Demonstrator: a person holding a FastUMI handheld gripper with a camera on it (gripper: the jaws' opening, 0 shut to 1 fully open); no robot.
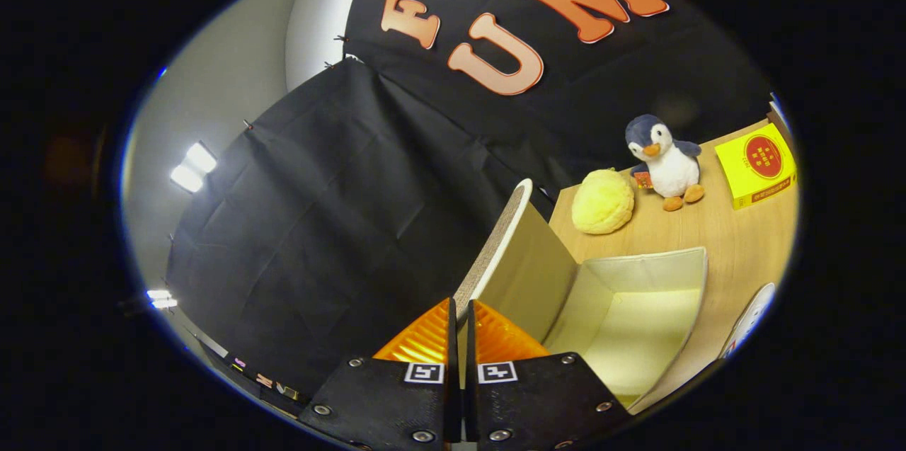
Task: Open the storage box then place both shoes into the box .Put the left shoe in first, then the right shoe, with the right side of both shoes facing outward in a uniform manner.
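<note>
The gripper (460,338) fingers are pressed together on the raised lid (495,246) edge of the storage box (637,323). The box stands open on the wooden table (736,238), interior exposed. Far right: plush penguin (662,157), yellow ball (603,202), yellow carton (756,164).

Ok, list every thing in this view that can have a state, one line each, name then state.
storage box: open, nothing visible inside.
lid: raised, its edge pinched between the fingers.
gripper: shut on the lid's edge.
plush penguin: upright on the table, beyond the box.
yellow carton: closed, beside the penguin.
yellow round plush: resting on the table, beside the penguin.
</note>
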